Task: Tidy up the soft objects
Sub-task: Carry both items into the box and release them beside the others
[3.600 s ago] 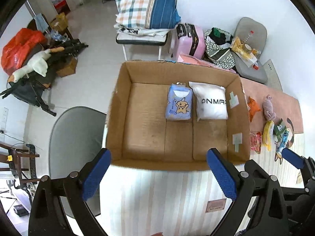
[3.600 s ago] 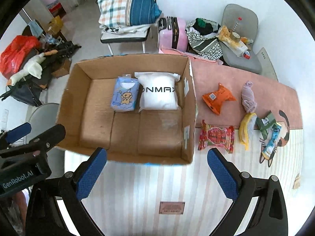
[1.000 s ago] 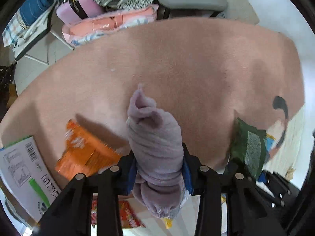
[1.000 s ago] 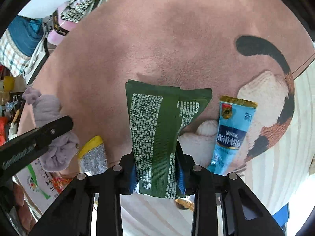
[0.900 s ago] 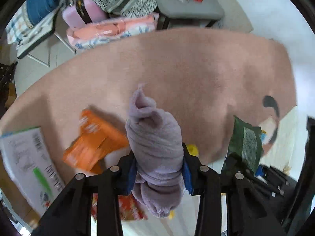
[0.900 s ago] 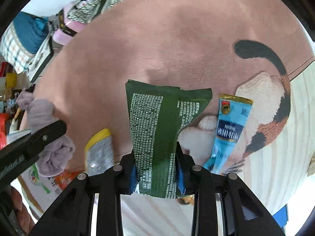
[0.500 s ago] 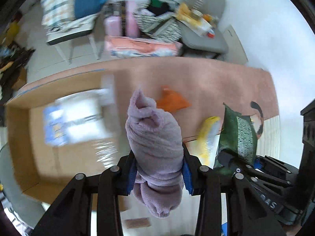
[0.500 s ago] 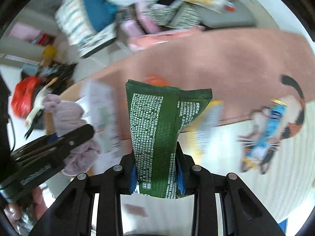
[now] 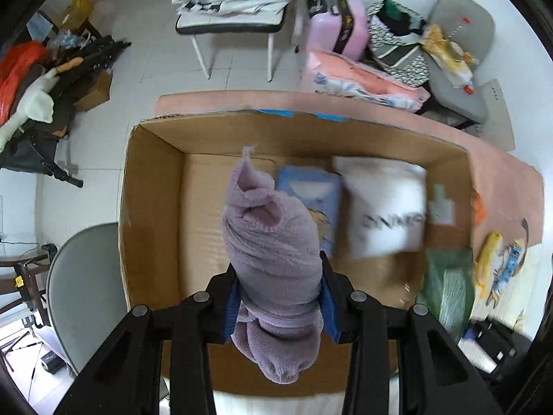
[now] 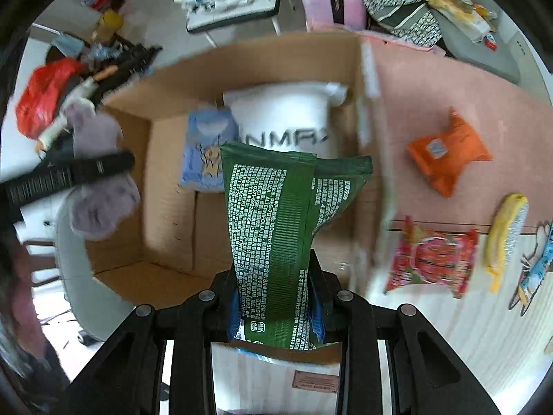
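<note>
My left gripper point(image 9: 278, 306) is shut on a rolled lilac towel point(image 9: 273, 242) and holds it above the left half of the open cardboard box point(image 9: 152, 186). My right gripper point(image 10: 276, 302) is shut on a green packet point(image 10: 276, 228) and holds it above the box's point(image 10: 169, 159) near right part. A blue tissue pack point(image 9: 311, 190) and a white pillow pack point(image 9: 383, 204) lie at the back of the box. The towel also shows at the left of the right wrist view point(image 10: 96, 173); the green packet shows blurred in the left wrist view point(image 9: 446, 287).
On the mat right of the box lie an orange packet point(image 10: 449, 152), a red snack bag point(image 10: 432, 259), a yellow item point(image 10: 504, 235) and a blue sachet point(image 10: 542, 259). A grey chair point(image 9: 83, 287) stands left of the box. A bench, pink suitcase point(image 9: 338, 24) and clutter lie beyond.
Both grippers have swung left from the mat with their loads and now hang over the box. The items left on the mat have shifted to the right of both views.
</note>
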Demonstrator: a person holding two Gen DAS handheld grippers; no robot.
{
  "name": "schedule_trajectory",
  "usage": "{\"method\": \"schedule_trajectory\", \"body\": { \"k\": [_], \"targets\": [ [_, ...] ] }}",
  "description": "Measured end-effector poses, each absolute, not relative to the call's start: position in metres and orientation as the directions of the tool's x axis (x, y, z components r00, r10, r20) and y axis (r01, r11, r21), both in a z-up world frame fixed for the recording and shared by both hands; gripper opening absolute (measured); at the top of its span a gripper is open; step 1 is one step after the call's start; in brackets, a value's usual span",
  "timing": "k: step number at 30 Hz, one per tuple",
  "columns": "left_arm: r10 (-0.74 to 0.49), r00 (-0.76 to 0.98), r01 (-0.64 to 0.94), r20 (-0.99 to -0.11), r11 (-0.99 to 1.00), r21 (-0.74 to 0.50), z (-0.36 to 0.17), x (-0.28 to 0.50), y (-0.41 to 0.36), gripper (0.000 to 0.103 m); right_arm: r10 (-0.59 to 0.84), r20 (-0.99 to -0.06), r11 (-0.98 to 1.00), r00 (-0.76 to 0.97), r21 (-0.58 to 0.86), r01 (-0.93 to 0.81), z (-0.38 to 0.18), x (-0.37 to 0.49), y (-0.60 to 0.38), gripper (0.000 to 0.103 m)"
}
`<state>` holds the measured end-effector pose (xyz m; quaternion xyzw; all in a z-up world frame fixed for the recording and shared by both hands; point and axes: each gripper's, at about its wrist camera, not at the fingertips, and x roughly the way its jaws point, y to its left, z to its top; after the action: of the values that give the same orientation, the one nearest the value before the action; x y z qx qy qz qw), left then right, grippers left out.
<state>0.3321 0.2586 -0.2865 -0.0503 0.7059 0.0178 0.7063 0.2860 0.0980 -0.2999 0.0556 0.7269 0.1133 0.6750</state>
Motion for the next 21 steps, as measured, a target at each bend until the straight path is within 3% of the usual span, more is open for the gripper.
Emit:
{"method": "schedule_trajectory", "body": {
  "k": [8, 17, 18, 19, 21],
  "targets": [
    [-0.051, -0.093, -0.087, -0.994, 0.995, -0.043, -0.34, 0.365, 0.272, 0.036, 0.147, -0.977, 0.985, -0.158, 0.159, -0.068, -0.356, 0.29, 0.122, 0.033],
    [-0.05, -0.146, -0.079, -0.988, 0.996, -0.039, -0.369, 0.379, 0.275, 0.041, 0.115, -0.973, 0.991, -0.198, 0.127, -0.051, -0.377, 0.293, 0.125, 0.037],
    [-0.054, -0.148, -0.082, -0.987, 0.996, -0.042, -0.369, 0.379, 0.276, 0.045, 0.118, -0.973, 0.991, -0.201, 0.13, -0.045, -0.377, 0.294, 0.124, 0.045],
    [-0.056, -0.138, -0.088, -0.989, 0.995, -0.044, -0.367, 0.379, 0.277, 0.049, 0.122, -0.973, 0.99, -0.197, 0.133, -0.042, -0.374, 0.294, 0.124, 0.06],
    [-0.053, -0.125, -0.087, -0.991, 0.995, -0.043, -0.361, 0.38, 0.279, 0.07, 0.131, -0.973, 0.989, -0.191, 0.142, -0.047, -0.371, 0.297, 0.12, 0.065]
  ]
}}
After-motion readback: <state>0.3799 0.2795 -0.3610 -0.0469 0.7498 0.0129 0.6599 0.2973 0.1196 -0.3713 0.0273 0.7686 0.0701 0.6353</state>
